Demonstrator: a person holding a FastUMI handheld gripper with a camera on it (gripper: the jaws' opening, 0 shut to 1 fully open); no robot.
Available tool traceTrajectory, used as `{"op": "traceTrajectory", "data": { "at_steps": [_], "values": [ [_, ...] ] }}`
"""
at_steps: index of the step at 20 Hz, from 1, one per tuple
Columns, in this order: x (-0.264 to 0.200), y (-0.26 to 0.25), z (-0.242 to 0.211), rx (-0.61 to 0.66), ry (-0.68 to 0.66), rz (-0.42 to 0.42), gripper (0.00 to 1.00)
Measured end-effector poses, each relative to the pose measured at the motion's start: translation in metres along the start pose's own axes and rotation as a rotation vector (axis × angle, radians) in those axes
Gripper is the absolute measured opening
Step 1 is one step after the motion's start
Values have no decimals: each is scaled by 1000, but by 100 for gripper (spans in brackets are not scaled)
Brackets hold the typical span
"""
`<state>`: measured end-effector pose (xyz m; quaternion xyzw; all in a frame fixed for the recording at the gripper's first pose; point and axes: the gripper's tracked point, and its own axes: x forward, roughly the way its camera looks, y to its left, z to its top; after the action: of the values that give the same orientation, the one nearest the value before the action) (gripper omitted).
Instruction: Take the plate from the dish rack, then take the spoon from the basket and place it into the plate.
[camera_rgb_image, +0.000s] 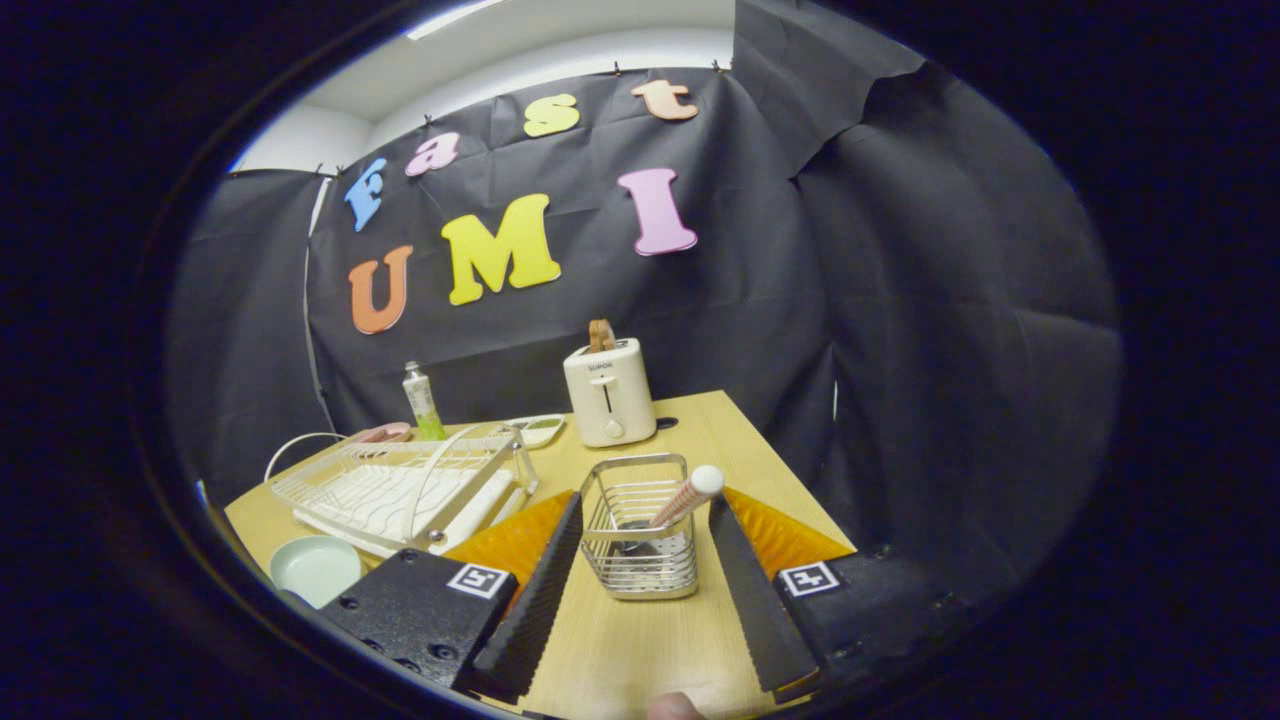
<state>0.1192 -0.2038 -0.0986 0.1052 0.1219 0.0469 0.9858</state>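
Note:
My gripper (645, 505) is open, its two fingers standing on either side of a small wire basket (640, 540) on the wooden table. The spoon (685, 497) stands in that basket, its pale striped handle leaning out toward the right finger; the bowl end lies dark at the basket's bottom. Neither finger touches the spoon. A pale green plate (315, 568) lies flat on the table to the left of my left finger, in front of the white wire dish rack (400, 485).
A white toaster (609, 392) stands beyond the basket near the table's far edge. A green tube (423, 402) and a small white dish (535, 430) sit behind the rack. The table's right edge runs close past my right finger.

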Motion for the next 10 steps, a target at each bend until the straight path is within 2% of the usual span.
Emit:
{"op": "traceTrajectory", "data": {
  "at_steps": [2,4,6,9,10],
  "values": [
    [7,-8,2,15,7,-20,77],
    [7,-3,9,57,-1,1,73],
    [10,-8,11,60,-16,-21,58],
    [6,-8,18,47,-43,-30,18],
    [4,-6,22,42,-52,-25,16]
  ]
}}
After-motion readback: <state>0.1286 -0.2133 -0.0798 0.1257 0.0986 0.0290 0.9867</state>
